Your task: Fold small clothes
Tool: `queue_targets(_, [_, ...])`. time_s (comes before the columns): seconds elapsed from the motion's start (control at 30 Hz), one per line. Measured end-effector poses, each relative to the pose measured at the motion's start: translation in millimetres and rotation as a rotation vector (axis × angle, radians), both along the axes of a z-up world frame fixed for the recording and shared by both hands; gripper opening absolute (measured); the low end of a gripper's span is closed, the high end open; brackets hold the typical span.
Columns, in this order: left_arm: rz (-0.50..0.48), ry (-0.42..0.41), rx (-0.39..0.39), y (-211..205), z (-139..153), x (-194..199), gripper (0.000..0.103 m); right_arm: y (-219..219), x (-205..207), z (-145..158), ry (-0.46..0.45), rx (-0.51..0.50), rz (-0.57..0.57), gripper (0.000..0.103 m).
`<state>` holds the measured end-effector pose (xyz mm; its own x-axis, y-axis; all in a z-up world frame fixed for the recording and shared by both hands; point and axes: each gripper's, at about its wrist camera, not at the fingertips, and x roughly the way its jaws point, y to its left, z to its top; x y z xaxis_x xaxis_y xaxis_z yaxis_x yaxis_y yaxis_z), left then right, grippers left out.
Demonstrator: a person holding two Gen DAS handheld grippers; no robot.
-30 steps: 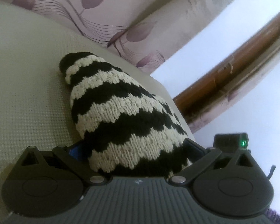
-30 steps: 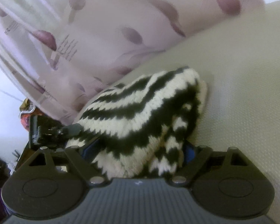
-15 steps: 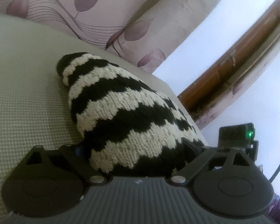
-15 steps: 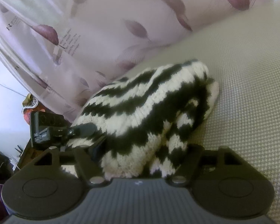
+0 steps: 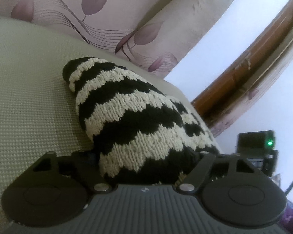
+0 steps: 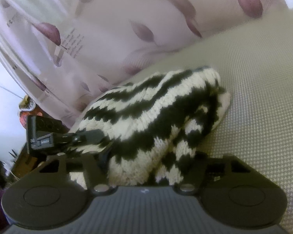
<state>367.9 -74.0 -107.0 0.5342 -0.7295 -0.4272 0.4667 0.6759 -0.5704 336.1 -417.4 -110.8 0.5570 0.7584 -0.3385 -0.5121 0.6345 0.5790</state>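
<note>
A black-and-cream zigzag-striped knit garment (image 5: pixel 138 120) lies bunched on a pale textured cushion (image 5: pixel 29 97). My left gripper (image 5: pixel 146 167) has the near end of the knit filling the space between its jaws, which are closing; the wool hides its fingertips. My right gripper (image 6: pixel 146 167) holds the other end of the same knit garment (image 6: pixel 156 117), its jaws also closing, with a fold of the wool squeezed between them. Each gripper shows at the edge of the other's view: the right one (image 5: pixel 255 148) with a green light, the left one (image 6: pixel 54 136).
A pink curtain with purple leaf print (image 5: pixel 107 15) hangs right behind the cushion (image 6: pixel 263 97). The cushion's edge drops off just past the knit, beside a brown wooden frame (image 5: pixel 244 81). Clutter (image 6: pixel 27 109) sits low at the left of the right wrist view.
Both pairs of jaws have drawn inward on the knit, which now bunches narrower and higher between them. The hands have hardly shifted.
</note>
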Motion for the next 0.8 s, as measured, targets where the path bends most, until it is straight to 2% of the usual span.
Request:
queue_targets(0.17, [0.073, -0.023, -0.006, 0, 3, -19, 0.067, 3, -13, -2, -0.007, 0.031, -0.058, 0.054])
queue_targets(0.33, [0.094, -0.009, -0.025, 6, 6, -32, 0.065, 3, -26, -1, -0.014, 0.076, -0.091, 0.053])
queue_targets(0.8, [0.139, -0.067, 0.038, 47, 37, -93, 0.064, 43, -75, 17, -0.028, 0.164, -0.094, 0.053])
